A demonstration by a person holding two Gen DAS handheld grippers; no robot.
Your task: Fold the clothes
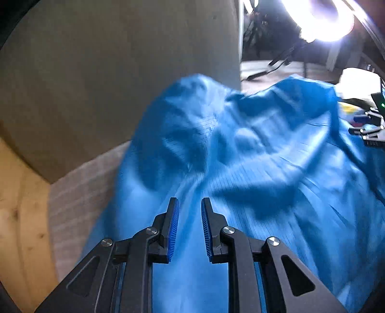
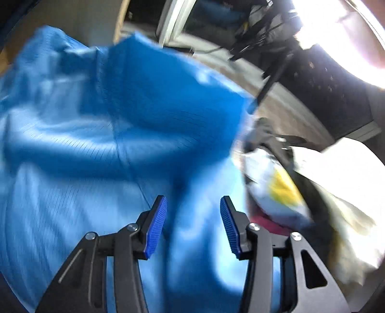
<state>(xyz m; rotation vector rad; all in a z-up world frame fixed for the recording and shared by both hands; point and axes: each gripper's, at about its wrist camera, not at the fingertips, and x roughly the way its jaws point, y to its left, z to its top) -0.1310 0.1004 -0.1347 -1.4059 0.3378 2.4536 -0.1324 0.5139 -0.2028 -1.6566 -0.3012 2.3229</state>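
Observation:
A crumpled blue garment (image 1: 240, 144) with fine stripes lies bunched over the table and fills most of the left wrist view. My left gripper (image 1: 190, 204) hovers over its near part, fingers a little apart, with nothing pinched between the blue pads. In the right wrist view the same blue garment (image 2: 108, 120) is blurred by motion, its far edge raised. My right gripper (image 2: 193, 204) stands wide open above the fabric. The right gripper (image 1: 358, 134) also shows at the right edge of the left wrist view, over the garment's far side.
A grey wall panel (image 1: 108, 72) stands behind the pale table top (image 1: 72, 192), with a wooden floor (image 1: 19, 216) to the left. A pile of other clothes (image 2: 276, 187), white, yellow and red, lies right of the garment. A bright lamp (image 1: 322, 16) glares at the back.

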